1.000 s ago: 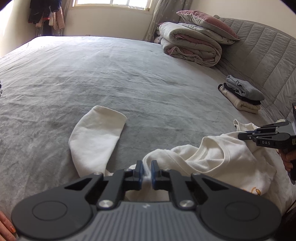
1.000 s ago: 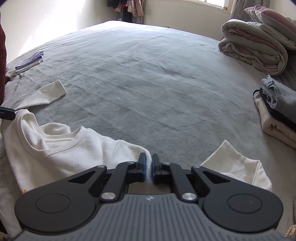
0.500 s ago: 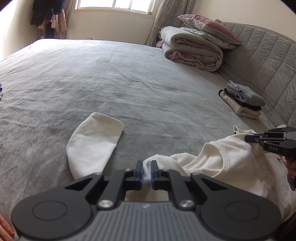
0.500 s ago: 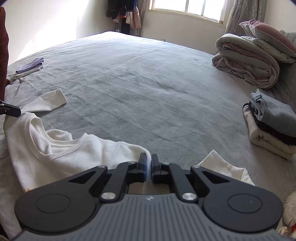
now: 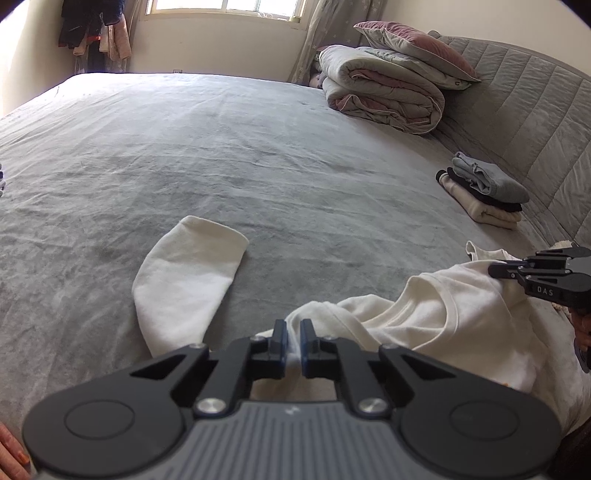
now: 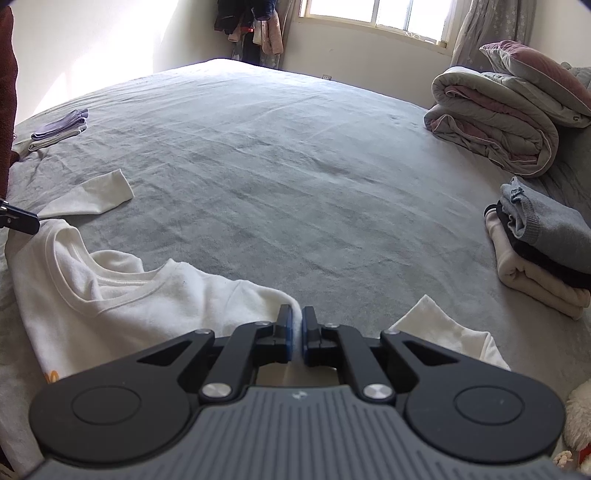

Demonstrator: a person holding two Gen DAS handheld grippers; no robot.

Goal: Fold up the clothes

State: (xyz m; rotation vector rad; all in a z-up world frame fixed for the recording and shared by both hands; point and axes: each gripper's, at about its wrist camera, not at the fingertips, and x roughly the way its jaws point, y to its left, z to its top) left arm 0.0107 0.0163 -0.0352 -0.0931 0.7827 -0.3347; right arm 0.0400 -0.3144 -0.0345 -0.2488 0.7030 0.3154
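A white long-sleeved shirt lies crumpled at the near edge of the grey bed, neckline facing the room. My left gripper is shut on a bunch of its fabric at one shoulder; a loose sleeve lies flat to its left. My right gripper is shut on the shirt at the other shoulder, and a second sleeve sticks out to its right. The right gripper also shows at the right edge of the left wrist view, pinching the shirt.
A stack of folded clothes sits by the quilted headboard. A rolled duvet with a pillow on it lies at the far right. Small purple folded items rest at the bed's left edge. Clothes hang in the far corner.
Both views have tilted up a little, showing more of the window and wall. Both grippers keep their hold on the shirt, which has shifted slightly toward the near edge.
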